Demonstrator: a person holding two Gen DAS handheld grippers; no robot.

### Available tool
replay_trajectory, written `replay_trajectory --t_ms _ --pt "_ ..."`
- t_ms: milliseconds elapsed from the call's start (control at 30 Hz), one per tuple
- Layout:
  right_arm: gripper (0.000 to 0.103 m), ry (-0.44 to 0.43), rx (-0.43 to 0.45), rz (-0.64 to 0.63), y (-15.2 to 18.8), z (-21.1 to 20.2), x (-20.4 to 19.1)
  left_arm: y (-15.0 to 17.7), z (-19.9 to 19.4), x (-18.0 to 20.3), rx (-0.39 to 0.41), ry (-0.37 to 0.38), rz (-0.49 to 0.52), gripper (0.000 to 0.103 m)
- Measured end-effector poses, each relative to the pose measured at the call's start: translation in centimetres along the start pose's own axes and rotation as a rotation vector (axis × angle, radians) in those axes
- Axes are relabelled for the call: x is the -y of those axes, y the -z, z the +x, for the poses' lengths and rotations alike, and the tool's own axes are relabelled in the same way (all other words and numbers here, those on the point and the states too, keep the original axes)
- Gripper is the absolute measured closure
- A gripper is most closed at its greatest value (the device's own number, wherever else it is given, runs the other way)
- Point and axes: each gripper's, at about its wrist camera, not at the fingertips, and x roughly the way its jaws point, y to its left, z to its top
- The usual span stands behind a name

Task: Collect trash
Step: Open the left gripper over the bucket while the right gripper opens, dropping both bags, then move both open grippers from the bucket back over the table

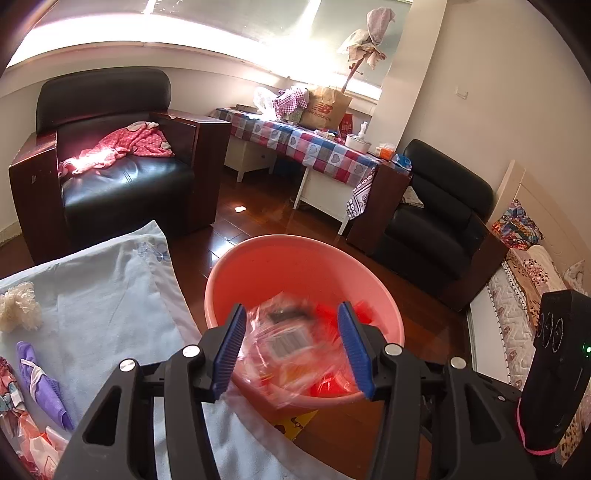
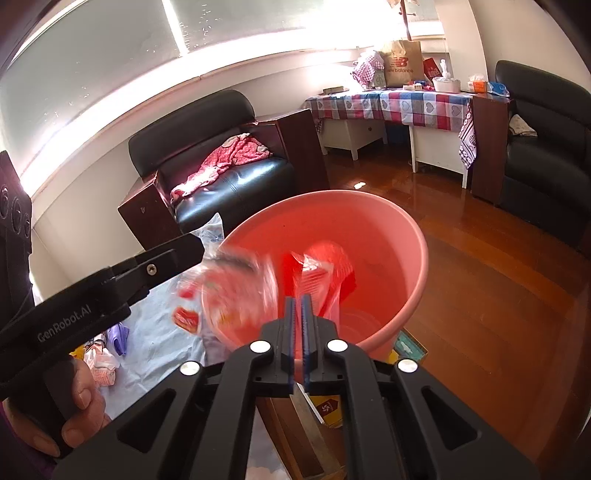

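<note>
In the left wrist view, the left tool (image 1: pixel 291 347) is held over the pink basin (image 1: pixel 229 266), its jaws spread wide and gripping nothing, evidently so that the clear wrapper (image 1: pixel 291 343) can drop in; the blurred wrapper is seen between the blue pads, apparently untouched, above the basin's red trash. In the right wrist view, the right tool (image 2: pixel 297 314) is almost closed, with nothing visibly held, and the wrapper (image 2: pixel 236 291) is seen left of it at the basin's near rim (image 2: pixel 421 254).

You have strong daylight blowing out the window (image 1: pixel 192 33), glare on the floor (image 2: pixel 498 295), fisheye-bent dark corners, and a motion-blurred plastic wrapper (image 1: pixel 291 343).
</note>
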Motion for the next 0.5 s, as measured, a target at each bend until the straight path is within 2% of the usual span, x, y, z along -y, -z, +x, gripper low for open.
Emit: replay_trajectory --t_ms 100,300,400,500 --pt "0.075 -0.005 0.016 0.011 0.1 -0.2 0.1 0.0 -0.3 -0.2 0.002 0.0 -0.006 0.052" --pt "0.074 -0.008 0.033 0.01 0.0 -0.8 0.0 -0.2 -1.5 -0.7 0.022 0.0 -0.02 0.052" --pt "0.074 -0.014 0.048 -0.009 0.2 -1.4 -0.6 -0.3 -2.5 -0.9 0.033 -0.006 -0.03 0.044" --pt "0.074 -0.025 0.068 -0.03 0.2 -1.9 -1.3 -0.5 -3.8 -1.0 0.056 -0.011 -0.038 0.043"
